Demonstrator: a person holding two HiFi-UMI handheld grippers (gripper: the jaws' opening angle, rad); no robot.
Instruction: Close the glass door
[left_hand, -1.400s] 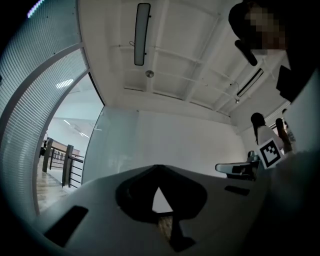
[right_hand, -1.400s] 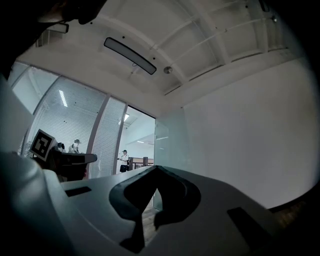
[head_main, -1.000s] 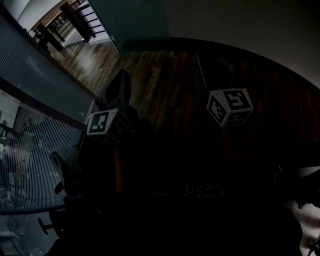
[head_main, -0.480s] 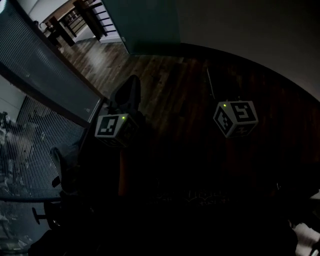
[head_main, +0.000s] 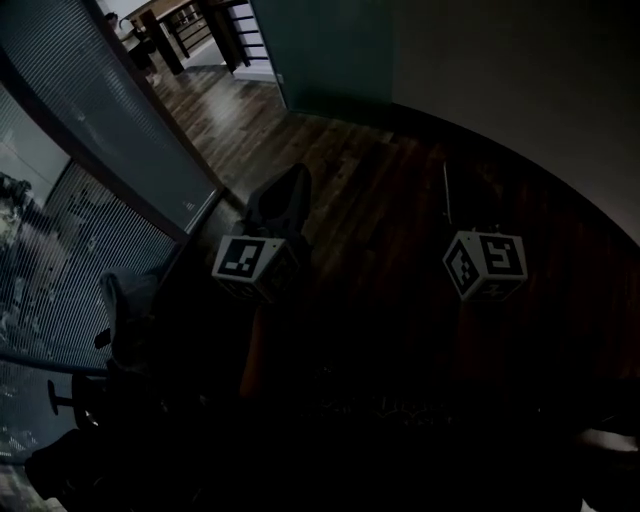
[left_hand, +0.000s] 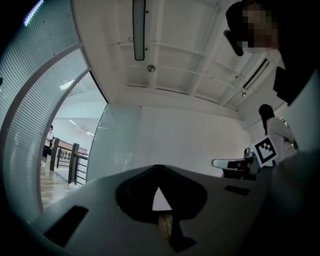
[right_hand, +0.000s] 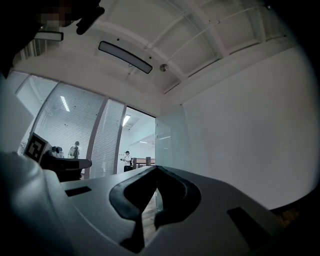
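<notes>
Status: left gripper (left_hand: 159, 168) and right gripper (right_hand: 155, 168) both have fingers clenched on nothing, short of glass door (right_hand: 169, 145), not touching it.

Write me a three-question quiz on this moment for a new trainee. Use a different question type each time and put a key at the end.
1. True or false: the left gripper is clamped on the glass door.
2. Multiple choice: in the right gripper view, the jaws of the right gripper are
A) wide apart
B) together at the tips, with nothing held
C) shut on a door handle
3. Fill in the blank: in the head view, the floor under both grippers is made of dark ____ planks.

Key: 1 false, as its jaws meet on nothing and the door stands off ahead; 2 B; 3 wood.
</notes>
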